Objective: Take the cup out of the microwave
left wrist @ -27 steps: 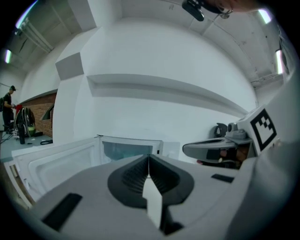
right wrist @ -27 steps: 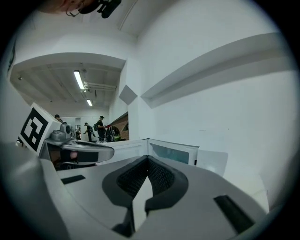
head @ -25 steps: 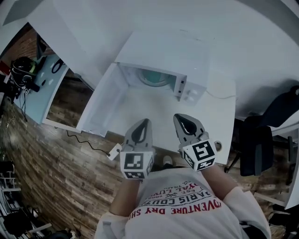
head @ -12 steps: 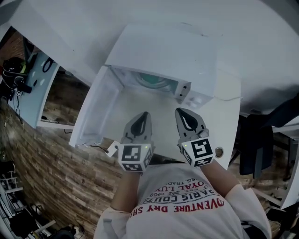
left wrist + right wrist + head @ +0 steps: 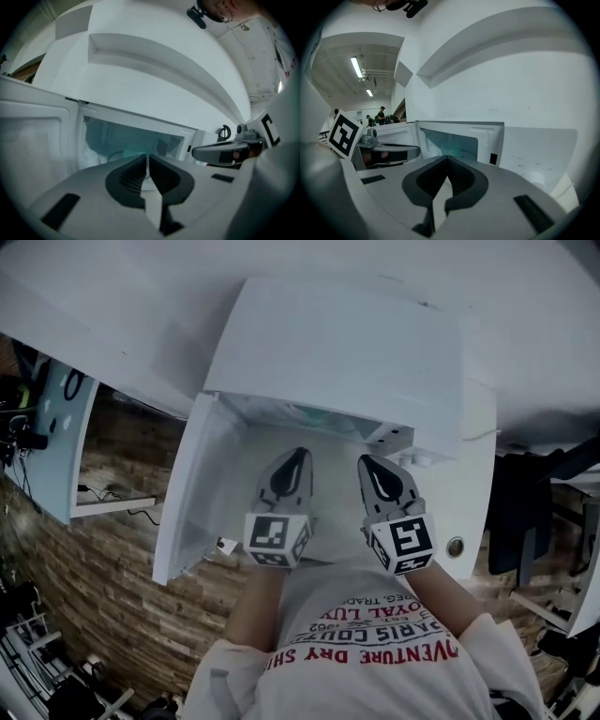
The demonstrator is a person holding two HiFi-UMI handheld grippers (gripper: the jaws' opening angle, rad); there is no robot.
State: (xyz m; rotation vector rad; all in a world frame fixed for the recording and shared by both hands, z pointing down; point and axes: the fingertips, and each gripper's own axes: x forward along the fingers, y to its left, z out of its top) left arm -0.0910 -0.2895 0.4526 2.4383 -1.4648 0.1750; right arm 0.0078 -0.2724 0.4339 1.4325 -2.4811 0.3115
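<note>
A white microwave (image 5: 337,352) stands on the table with its door (image 5: 192,493) swung open to the left. Only a thin strip of its pale teal cavity (image 5: 309,418) shows in the head view. Both grippers hang side by side just in front of the opening. My left gripper (image 5: 298,457) is shut with nothing in it, and so is my right gripper (image 5: 370,465). In the left gripper view the cavity (image 5: 126,138) lies straight ahead behind the shut jaws. The right gripper view shows the cavity (image 5: 452,143) and the control panel (image 5: 534,161). I cannot make out a cup in any view.
The white table (image 5: 473,512) ends close behind the grippers, with a round grommet (image 5: 456,547) at its right. A plug and cable (image 5: 225,545) hang by the door's lower corner. A dark office chair (image 5: 525,512) stands to the right. A pale desk (image 5: 56,437) is at the left.
Both grippers have moved forward, nearer to the microwave's opening, still shut. The head camera has come over the microwave, so less of the cavity shows.
</note>
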